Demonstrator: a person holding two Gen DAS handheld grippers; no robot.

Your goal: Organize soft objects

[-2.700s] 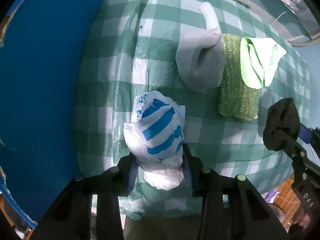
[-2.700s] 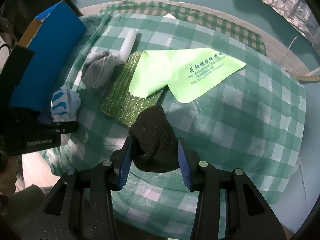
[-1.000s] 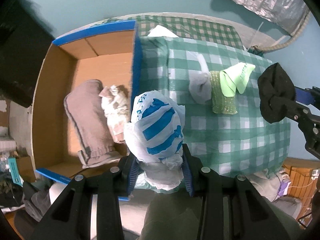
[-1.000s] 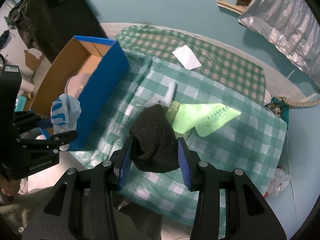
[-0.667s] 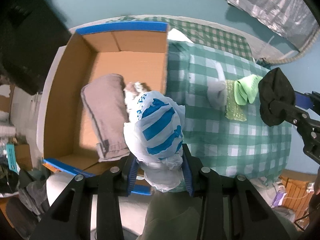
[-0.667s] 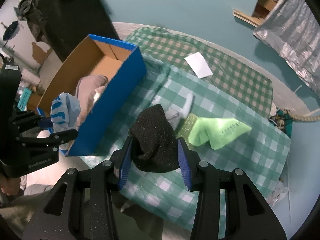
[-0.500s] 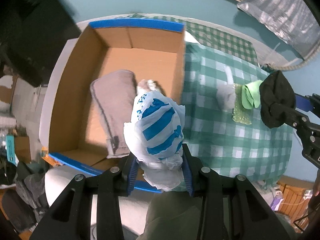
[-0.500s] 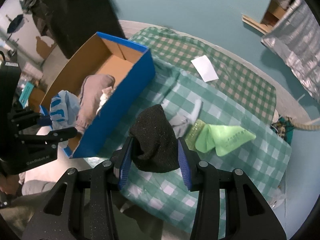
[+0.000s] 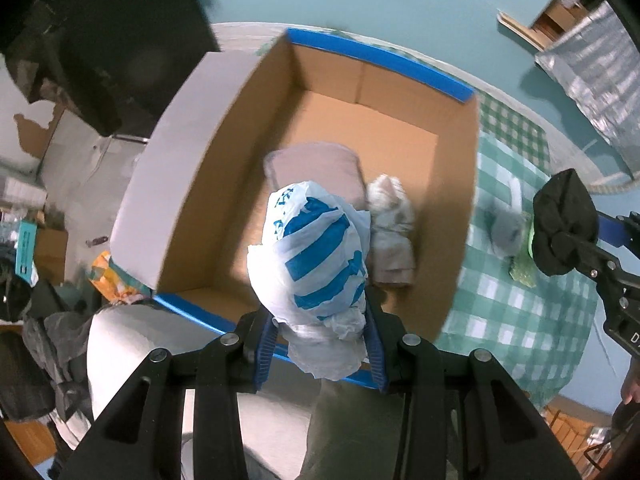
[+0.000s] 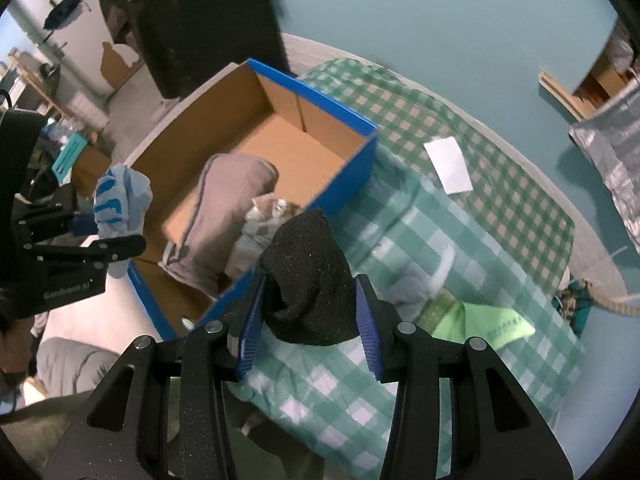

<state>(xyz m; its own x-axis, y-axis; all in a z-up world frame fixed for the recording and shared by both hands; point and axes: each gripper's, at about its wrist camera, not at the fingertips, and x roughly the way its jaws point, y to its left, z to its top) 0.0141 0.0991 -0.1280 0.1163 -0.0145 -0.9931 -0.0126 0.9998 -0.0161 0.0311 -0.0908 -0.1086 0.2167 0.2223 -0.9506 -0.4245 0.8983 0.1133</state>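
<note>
My left gripper [image 9: 320, 344] is shut on a white plastic bag with blue stripes [image 9: 312, 256] and holds it above the near end of an open cardboard box with blue outer walls [image 9: 376, 56]. The bag also shows in the right wrist view [image 10: 120, 200]. My right gripper [image 10: 308, 320] is shut on a black sock [image 10: 310, 276], held high over the green checked cloth [image 10: 420, 232] beside the box [image 10: 348, 176]. The sock also shows in the left wrist view [image 9: 560, 224]. Inside the box lie a grey folded towel [image 9: 316, 172] and a pale crumpled cloth [image 9: 392, 232].
On the checked cloth lie a grey sock [image 10: 412, 280], a glittery green sponge cloth [image 10: 444, 304] and a lime green cloth [image 10: 492, 328]. A white paper [image 10: 448, 164] lies farther back. A dark cabinet [image 9: 120, 40] and floor clutter stand left of the box.
Both grippers rose from the cloth and swung left with their loads. The left gripper's bag now hangs over the open box; the right gripper's sock is near the box's blue wall.
</note>
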